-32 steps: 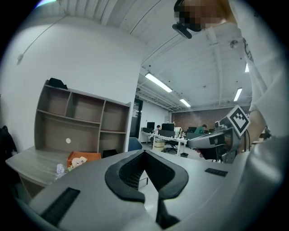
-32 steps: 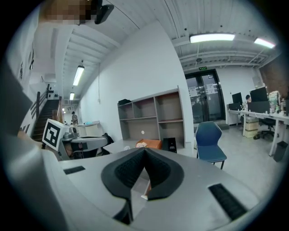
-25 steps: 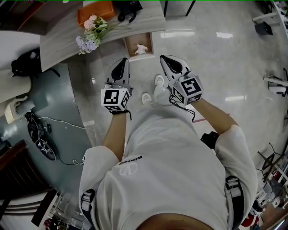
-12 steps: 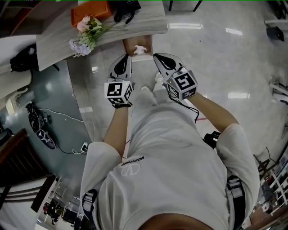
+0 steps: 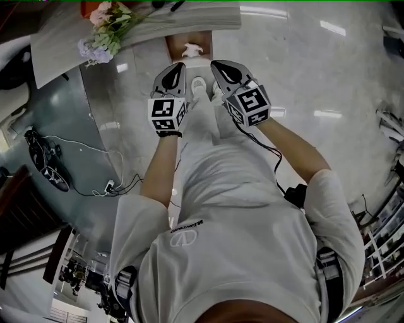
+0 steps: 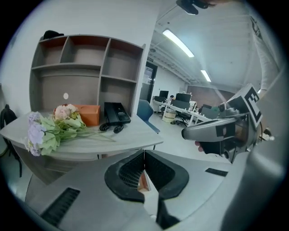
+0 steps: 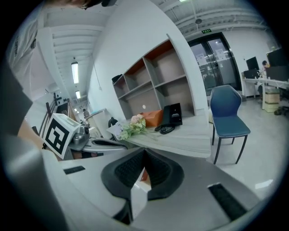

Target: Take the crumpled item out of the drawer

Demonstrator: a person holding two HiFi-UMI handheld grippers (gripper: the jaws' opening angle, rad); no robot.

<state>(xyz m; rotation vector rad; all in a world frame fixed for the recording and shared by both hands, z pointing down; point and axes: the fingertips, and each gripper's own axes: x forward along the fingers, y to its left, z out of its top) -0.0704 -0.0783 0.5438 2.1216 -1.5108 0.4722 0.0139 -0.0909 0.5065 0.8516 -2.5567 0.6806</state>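
Observation:
A white crumpled item lies in the open wooden drawer under the front edge of the grey desk. Both grippers are held side by side in front of the person's body, pointing at the drawer and a little short of it. My left gripper is shut with nothing between its pads. My right gripper is shut and empty too. Neither gripper view shows the drawer or the item; the jaws hide what lies low ahead.
On the desk lie a bunch of flowers, an orange box and a black telephone, with a shelf unit behind. A blue chair stands to the right. The person's white shoes are just below the drawer. Cables lie on the floor at left.
The person has stepped towards the desk. Both grippers have moved forward, closer to the open drawer, and stayed shut.

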